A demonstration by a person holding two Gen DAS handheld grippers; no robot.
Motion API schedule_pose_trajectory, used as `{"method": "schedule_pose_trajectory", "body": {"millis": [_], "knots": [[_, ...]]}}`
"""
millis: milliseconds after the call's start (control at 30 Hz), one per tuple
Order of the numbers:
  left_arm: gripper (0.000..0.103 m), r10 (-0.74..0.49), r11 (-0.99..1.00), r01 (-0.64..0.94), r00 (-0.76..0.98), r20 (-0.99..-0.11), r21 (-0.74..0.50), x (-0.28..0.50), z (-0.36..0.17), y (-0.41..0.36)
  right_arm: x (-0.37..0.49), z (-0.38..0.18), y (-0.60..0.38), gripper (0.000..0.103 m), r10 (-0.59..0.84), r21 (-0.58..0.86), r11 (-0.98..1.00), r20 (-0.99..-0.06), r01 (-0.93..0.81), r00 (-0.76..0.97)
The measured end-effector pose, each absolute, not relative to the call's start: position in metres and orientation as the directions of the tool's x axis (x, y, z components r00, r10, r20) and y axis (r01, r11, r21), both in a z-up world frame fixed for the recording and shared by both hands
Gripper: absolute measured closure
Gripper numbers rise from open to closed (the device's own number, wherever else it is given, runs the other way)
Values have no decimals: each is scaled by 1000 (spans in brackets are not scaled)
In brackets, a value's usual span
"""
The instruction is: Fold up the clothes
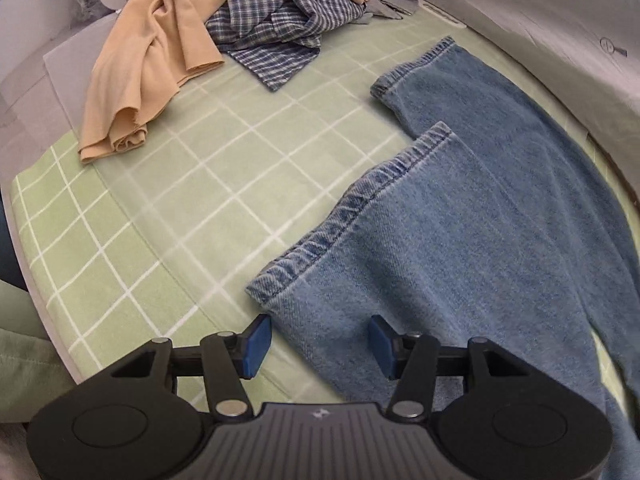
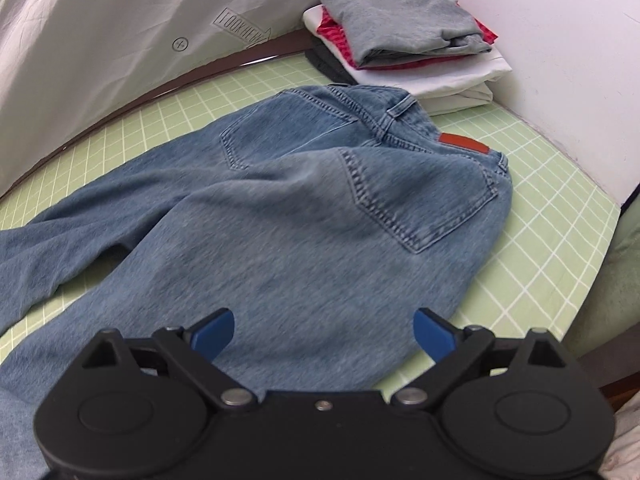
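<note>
A pair of blue jeans lies flat on the green checked cloth, back side up. The two leg hems point away in the left wrist view. My left gripper is open and empty, its blue pads straddling the near leg's edge just above the cloth. In the right wrist view the jeans show their back pockets and a red waist patch. My right gripper is open and empty, hovering over the seat and thigh area near the table's front edge.
A heap of unfolded clothes lies at the far left: a beige garment and a blue plaid shirt. A stack of folded clothes sits beyond the waistband. A grey sheet lines the back; a white wall stands on the right.
</note>
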State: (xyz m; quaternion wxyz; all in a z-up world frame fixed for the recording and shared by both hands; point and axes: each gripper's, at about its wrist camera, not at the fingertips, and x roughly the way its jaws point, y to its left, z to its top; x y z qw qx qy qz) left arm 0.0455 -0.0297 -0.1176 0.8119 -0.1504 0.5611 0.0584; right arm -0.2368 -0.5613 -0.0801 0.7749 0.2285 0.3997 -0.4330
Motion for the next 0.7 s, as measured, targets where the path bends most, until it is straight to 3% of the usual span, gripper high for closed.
{"method": "schedule_pose_trajectory", "body": {"millis": [133, 333, 433, 500, 700], "knots": [[39, -206, 879, -331, 386, -899, -344, 44, -119, -14, -225, -83, -551, 6, -470, 18, 535, -824, 845, 316], [42, -105, 954, -219, 388, -915, -203, 43, -121, -43, -208, -86, -536, 6, -446, 12, 584, -831, 812, 333], [69, 14, 987, -153, 413, -911, -55, 39, -122, -60, -206, -88, -533, 6, -441, 0, 600, -835, 800, 330], [91, -2, 988, -139, 430, -903, -69, 35, -121, -60, -207, -89, -532, 6, -442, -9, 603, -836, 798, 325], [92, 73, 961, -270, 449, -891, -57, 29, -103, -18, -219, -90, -541, 6, -461, -2, 557, -833, 831, 307]]}}
